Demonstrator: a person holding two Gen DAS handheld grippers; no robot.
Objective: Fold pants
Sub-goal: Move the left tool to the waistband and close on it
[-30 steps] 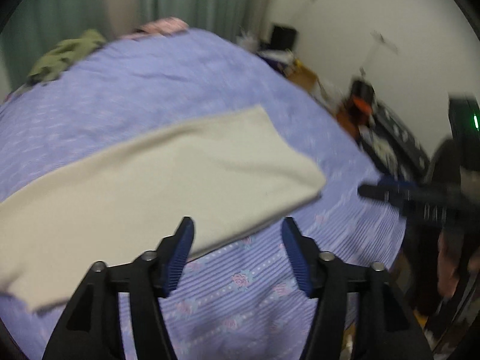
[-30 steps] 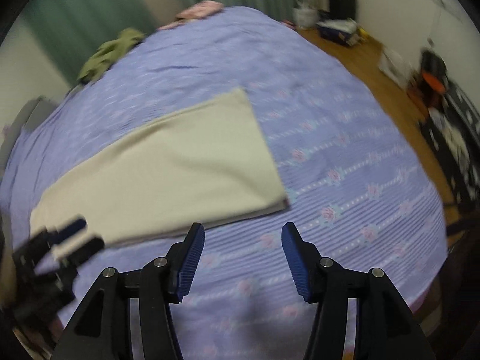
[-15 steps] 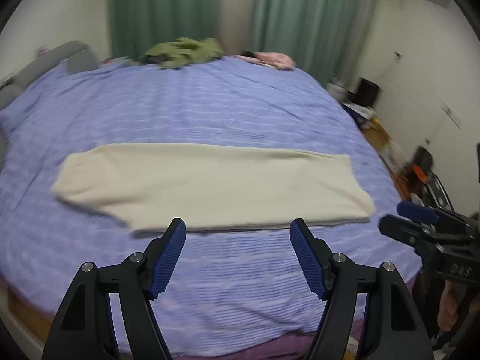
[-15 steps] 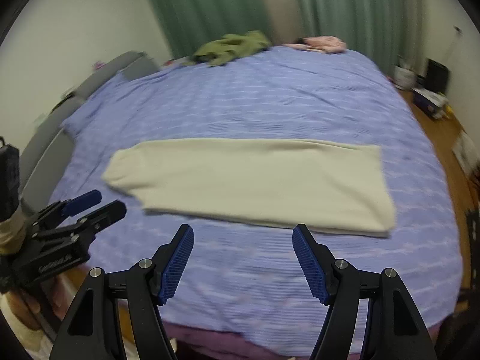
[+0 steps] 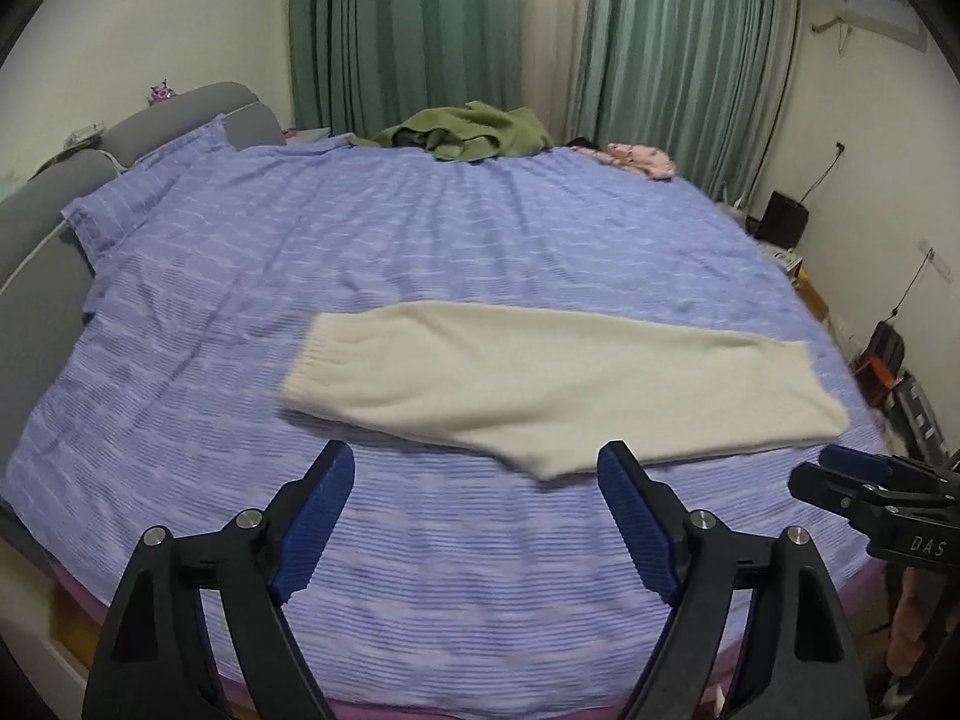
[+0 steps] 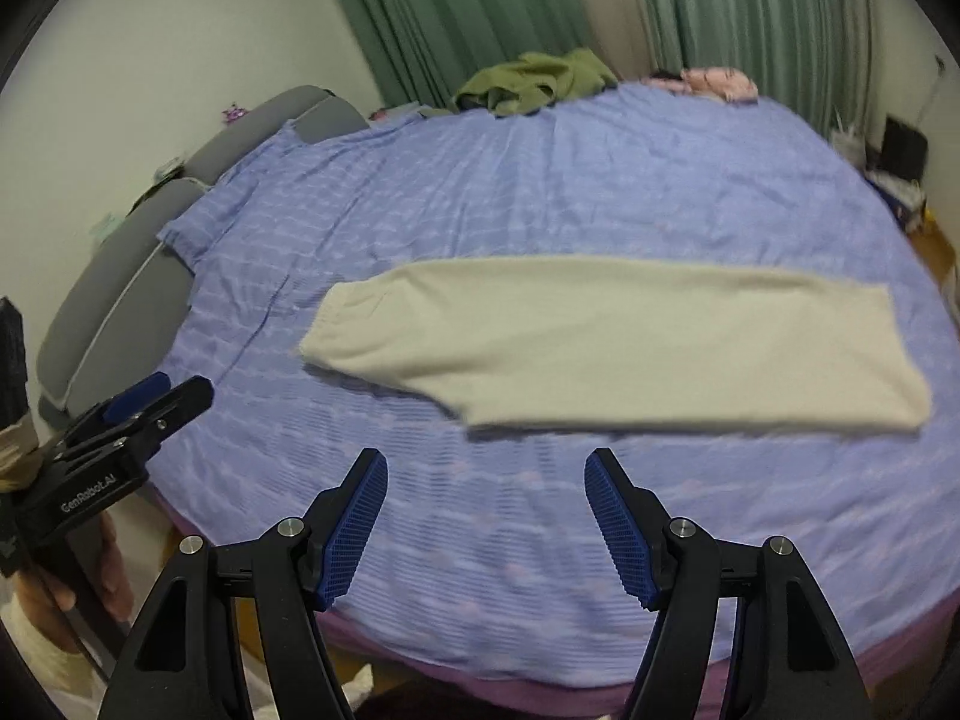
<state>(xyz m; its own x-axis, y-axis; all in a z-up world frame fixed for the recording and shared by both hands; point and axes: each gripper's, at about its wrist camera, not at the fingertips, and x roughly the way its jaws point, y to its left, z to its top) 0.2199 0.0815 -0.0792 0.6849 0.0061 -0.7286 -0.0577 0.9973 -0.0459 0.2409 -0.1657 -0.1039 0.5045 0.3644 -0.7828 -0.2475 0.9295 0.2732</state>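
Note:
Cream pants (image 5: 552,384) (image 6: 612,336) lie flat in a long strip across the purple striped bed (image 5: 420,240) (image 6: 600,168), cuff end to the left. My left gripper (image 5: 477,468) hovers above the bed's near edge, short of the pants, its jaws opening with nothing between them. My right gripper (image 6: 486,468) stands open and empty, also short of the pants' near edge. Each gripper shows in the other's view: the right gripper (image 5: 858,480) at the right edge of the left wrist view, the left gripper (image 6: 138,402) at the left of the right wrist view.
A green garment (image 5: 474,132) (image 6: 534,81) and a pink one (image 5: 639,159) (image 6: 717,81) lie at the bed's far edge before green curtains (image 5: 420,30). A grey headboard (image 5: 78,180) (image 6: 180,228) runs along the left. Bags and clutter (image 5: 894,360) stand on the floor at right.
Both grippers have swung back from over the pants to the bed's near side, and their jaws stand wider. The whole length of the pants now shows.

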